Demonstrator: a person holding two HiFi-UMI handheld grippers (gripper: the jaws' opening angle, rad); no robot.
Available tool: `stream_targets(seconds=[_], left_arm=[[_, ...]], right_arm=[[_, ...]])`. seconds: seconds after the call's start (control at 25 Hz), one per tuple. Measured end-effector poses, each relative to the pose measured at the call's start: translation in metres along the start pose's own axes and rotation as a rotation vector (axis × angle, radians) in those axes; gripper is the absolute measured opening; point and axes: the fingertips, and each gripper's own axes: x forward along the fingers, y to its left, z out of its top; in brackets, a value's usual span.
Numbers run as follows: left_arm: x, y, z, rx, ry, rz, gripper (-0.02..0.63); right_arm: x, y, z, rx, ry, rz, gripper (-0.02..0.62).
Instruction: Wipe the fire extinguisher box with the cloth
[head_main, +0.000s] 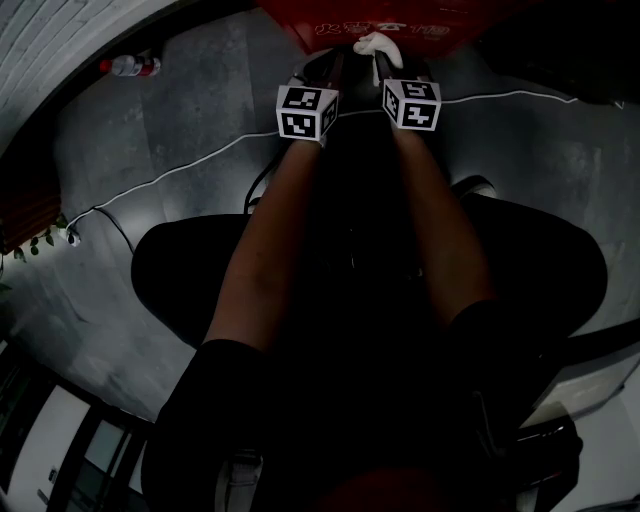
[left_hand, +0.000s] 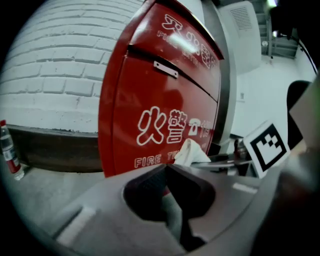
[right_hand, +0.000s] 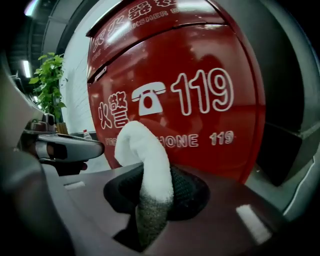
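The red fire extinguisher box stands against the wall just ahead, its door with white lettering filling the left gripper view and the right gripper view. My right gripper is shut on a white cloth, whose free end curls up in front of the box's lower front, close to it. The same cloth shows at the box in the head view. My left gripper is beside it on the left, its jaws meeting with nothing held. It sees the cloth to its right.
A bottle stands on the grey floor by the white brick wall, left of the box. A thin white cable runs across the floor. A green plant stands further left. The person's legs fill the lower head view.
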Motion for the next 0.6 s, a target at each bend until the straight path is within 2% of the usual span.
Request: stream_targets(seconds=[0.2,0.44,0.52,0.6], left_arm=[[0.021,-0.018,-0.001,0.109,-0.004,-0.018,0.003],[0.029,-0.042,0.016,0.126,-0.033,-0.065,0.003],[0.027,-0.043,0.022,0.123,-0.043,-0.063,0.003],[0.025,-0.037,0.025,0.127,-0.058,-0.046,0.003]], right_arm=[[-0.023,-0.062,-0.006,0.072,-0.001,-0.122,0.100],[-0.048,-0.134,-0.011,0.172,-0.003,-0.279,0.099],[-0.054,-0.150,-0.010,0.208,-0.004,-0.311,0.098],[-0.057,-0.155,-0.009,0.200,0.002,-0.317,0.098]])
